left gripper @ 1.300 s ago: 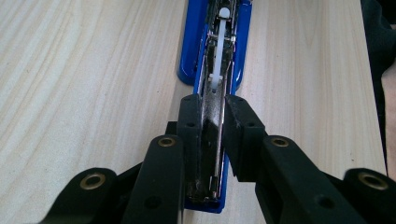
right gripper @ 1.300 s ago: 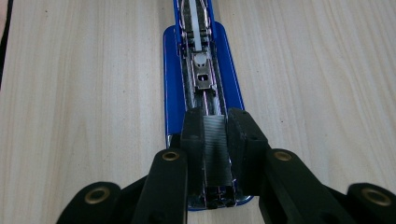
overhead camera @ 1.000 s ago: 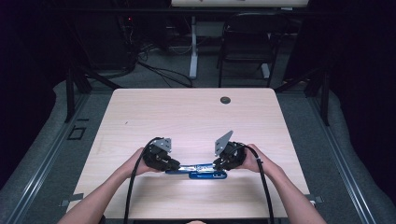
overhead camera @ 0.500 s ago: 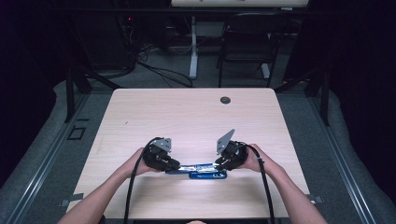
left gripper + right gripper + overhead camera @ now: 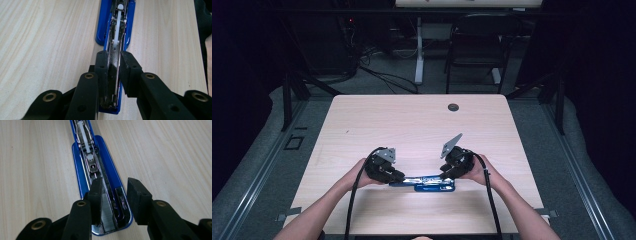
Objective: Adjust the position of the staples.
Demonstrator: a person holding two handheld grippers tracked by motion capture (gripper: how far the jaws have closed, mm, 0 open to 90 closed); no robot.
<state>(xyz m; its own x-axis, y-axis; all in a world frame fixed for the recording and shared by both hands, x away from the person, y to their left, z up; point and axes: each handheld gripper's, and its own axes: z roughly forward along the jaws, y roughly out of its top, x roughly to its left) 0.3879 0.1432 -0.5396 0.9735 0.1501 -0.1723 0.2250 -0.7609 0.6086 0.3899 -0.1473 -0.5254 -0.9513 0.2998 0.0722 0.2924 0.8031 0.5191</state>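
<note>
A blue stapler lies opened out flat near the table's front edge, between my two grippers. My left gripper is shut on its metal magazine, the pads pressing both sides; its place in the high view is at the stapler's left end. My right gripper stands over the other end. Its jaws have just been opening and now stand apart, with a strip of staples and the blue base between them, not pinched.
The light wooden table has a black grommet hole at the back. A black chair and cables stand on the floor behind it. Forearms come in from the bottom edge.
</note>
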